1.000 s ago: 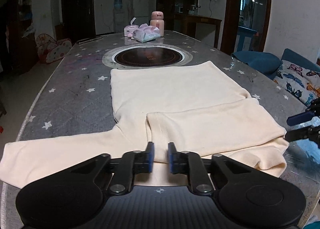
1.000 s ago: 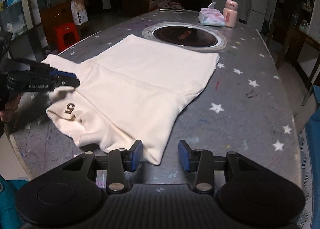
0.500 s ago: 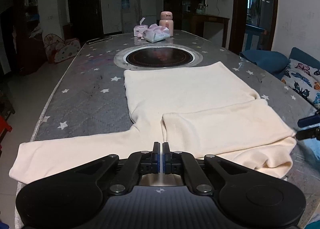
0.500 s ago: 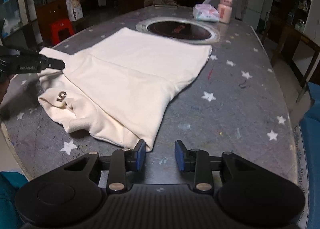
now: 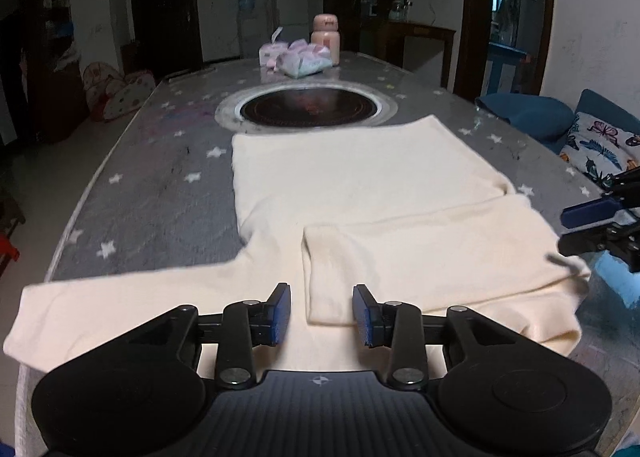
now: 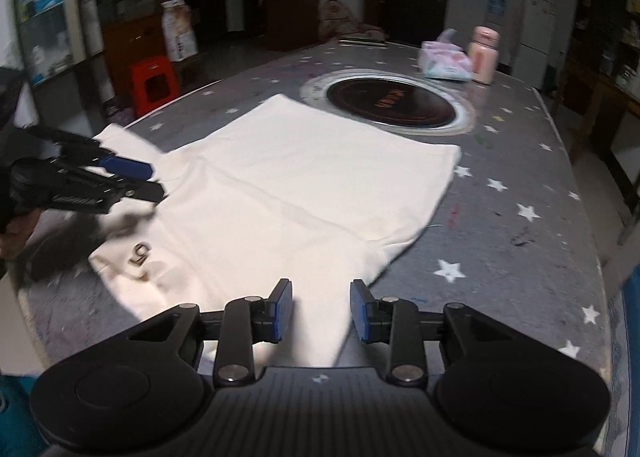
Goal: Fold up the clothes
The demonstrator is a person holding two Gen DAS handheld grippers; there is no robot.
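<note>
The left tool (image 5: 322,309) and right tool (image 6: 321,310) are both held released above the cream garment (image 5: 360,193), which is spread at 12 o'clock on the starred counter (image 5: 160,193).

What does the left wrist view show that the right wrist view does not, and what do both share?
Only the left wrist view shows the spread-out sleeve and blue butterfly-print cushion. Only the right wrist view shows the red plastic stool and the shirt's dark number print. Both show the cream long-sleeved shirt, round black hotplate and pink bottle.
</note>
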